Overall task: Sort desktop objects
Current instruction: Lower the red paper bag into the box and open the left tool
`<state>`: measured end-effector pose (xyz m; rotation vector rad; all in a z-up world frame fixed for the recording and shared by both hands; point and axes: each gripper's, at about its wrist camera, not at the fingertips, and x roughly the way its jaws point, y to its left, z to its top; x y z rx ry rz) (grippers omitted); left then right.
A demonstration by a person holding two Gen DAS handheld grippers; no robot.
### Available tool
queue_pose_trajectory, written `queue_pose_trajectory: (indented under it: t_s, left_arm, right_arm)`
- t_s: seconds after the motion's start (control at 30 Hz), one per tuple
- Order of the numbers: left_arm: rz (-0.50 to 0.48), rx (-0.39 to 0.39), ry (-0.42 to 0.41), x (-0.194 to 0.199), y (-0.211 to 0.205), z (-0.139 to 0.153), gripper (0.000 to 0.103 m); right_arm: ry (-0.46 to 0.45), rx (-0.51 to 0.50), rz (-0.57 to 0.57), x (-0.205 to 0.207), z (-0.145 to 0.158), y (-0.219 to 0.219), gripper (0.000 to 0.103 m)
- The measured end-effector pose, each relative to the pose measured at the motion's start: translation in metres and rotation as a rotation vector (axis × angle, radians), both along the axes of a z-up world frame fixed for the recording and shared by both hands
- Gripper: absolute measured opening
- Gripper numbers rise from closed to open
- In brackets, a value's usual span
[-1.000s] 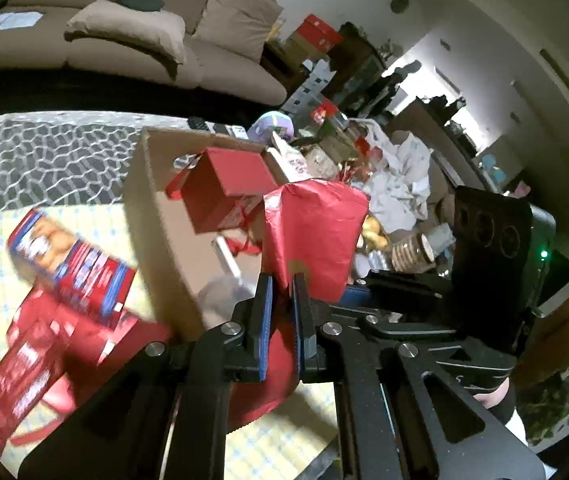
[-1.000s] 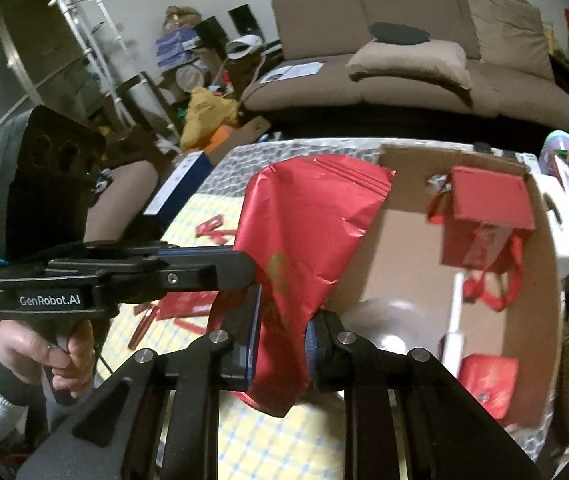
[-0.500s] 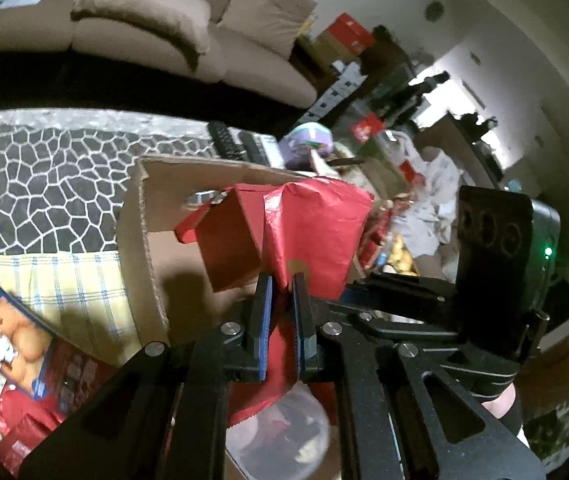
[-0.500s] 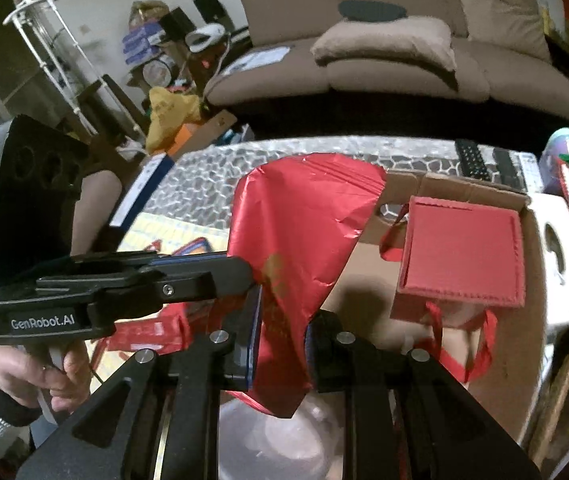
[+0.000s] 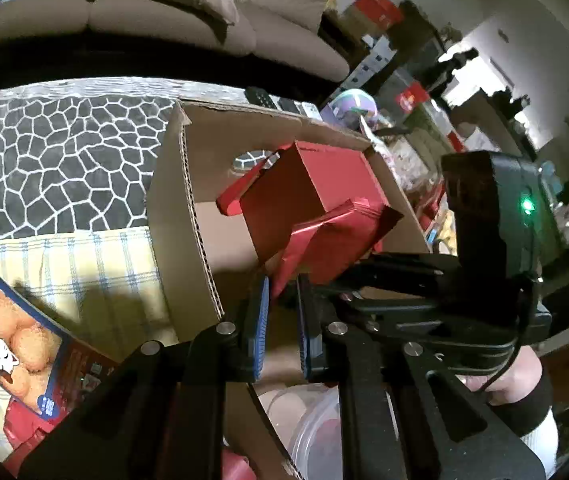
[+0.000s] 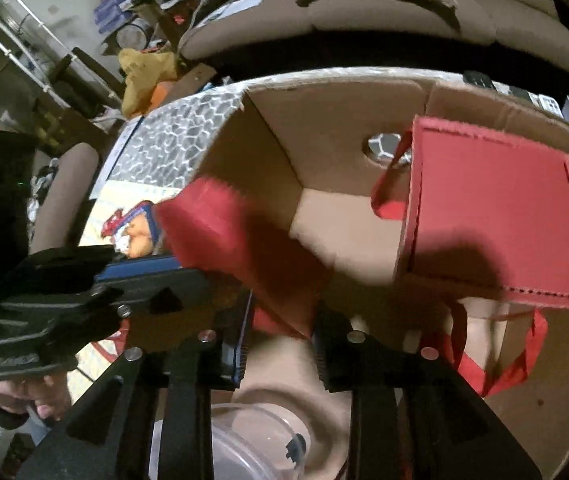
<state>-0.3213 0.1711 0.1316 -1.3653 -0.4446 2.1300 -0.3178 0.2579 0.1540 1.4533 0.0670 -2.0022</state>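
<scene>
A crumpled red foil bag [image 5: 336, 232] [image 6: 244, 240] hangs inside the open cardboard box [image 5: 188, 184] [image 6: 268, 148], leaning against a red gift box [image 5: 324, 176] [image 6: 492, 208] with ribbon handles. My left gripper [image 5: 283, 312] pinches the bag's lower corner and its jaws are just starting to open. The jaws of my right gripper [image 6: 282, 340] are opening: a wide gap shows, with the bag's other corner loose between the pads. Both grippers point down into the box, close together.
A clear plastic container [image 5: 324, 432] [image 6: 244, 440] lies on the box floor under the grippers. A blue-and-red snack packet [image 5: 8, 344] lies on the checked cloth [image 5: 84, 256] left of the box. Behind are a stone-patterned tabletop [image 5: 52, 160], a sofa [image 5: 164, 12] and a cluttered right side.
Both grippers have moved forward and down over the box, lowering the foil bag into it. The right jaws have spread apart, and the bag now sags against the red gift box.
</scene>
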Motion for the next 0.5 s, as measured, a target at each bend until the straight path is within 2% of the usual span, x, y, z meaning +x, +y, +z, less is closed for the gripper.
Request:
queue_pose_trajectory:
  t_s: [0.17,0.2,0.27,0.33,0.4,0.5]
  left_arm:
    - [-0.003,0.002,-0.007,0.002,0.002,0.004,0.016]
    - [-0.01,0.014,-0.008,0.002,0.003,0.005,0.016]
    - [-0.022,0.02,-0.008,0.002,0.006,0.008,0.016]
    - [-0.037,0.026,-0.003,0.004,0.009,0.014,0.016]
    - [-0.047,0.022,0.008,0.006,0.011,0.02,0.016]
    - [-0.04,0.022,0.023,0.011,0.008,0.028,0.016]
  right_arm:
    - [0.008,-0.007,-0.053,-0.004,0.0,0.005,0.031]
    - [0.009,-0.03,-0.057,-0.004,0.003,0.006,0.028]
    - [0.032,-0.054,-0.05,0.0,0.012,0.007,0.012]
    - [0.052,-0.047,-0.036,0.005,0.021,0.006,0.007]
    - [0.063,-0.04,-0.027,0.011,0.03,0.01,0.007]
    - [0.095,-0.004,-0.033,0.017,0.04,0.017,0.014]
